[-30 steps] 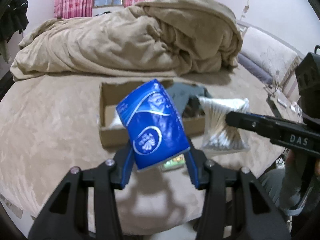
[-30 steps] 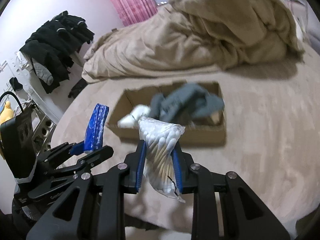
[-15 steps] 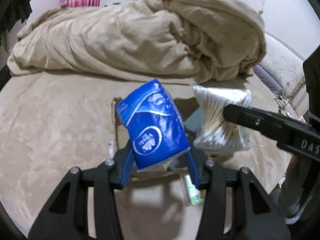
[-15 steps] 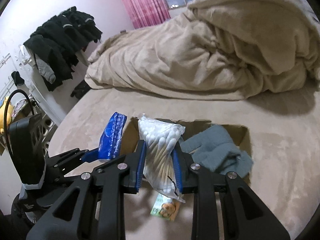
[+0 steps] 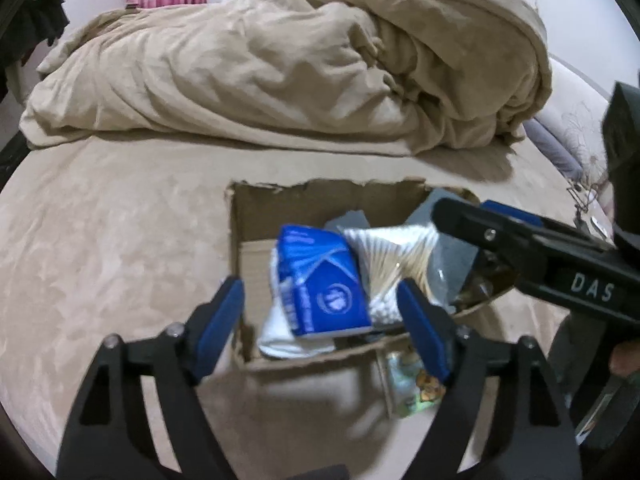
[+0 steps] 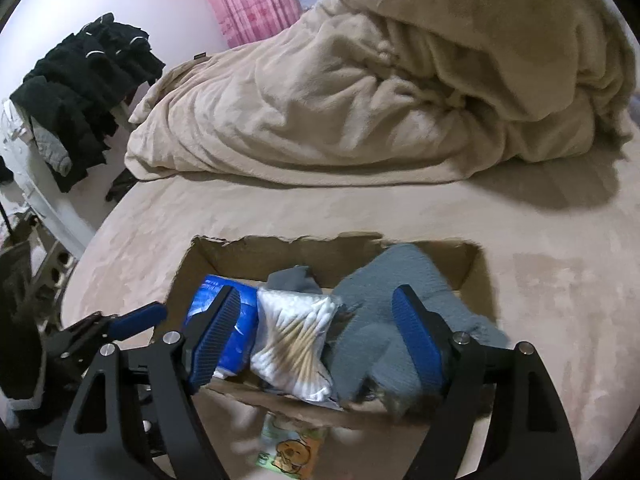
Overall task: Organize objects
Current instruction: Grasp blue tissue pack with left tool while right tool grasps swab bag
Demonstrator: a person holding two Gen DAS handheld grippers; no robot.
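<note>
Tissue pack [image 5: 320, 284] and swab bag [image 6: 296, 336] lie in box [image 5: 256, 216]; both hand-held grippers' jaws opening, gripping nothing.

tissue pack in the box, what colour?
Blue with white print; the tissue pack shows best in the left wrist view.

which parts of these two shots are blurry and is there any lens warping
Left wrist view: the blue tissue pack, the cotton swab bag and the small packet by the box are motion-smeared; the blanket is sharper. Right wrist view: the grey cloth is smeared, the swabs crisper. Both bow at the edges, corners black.
</note>
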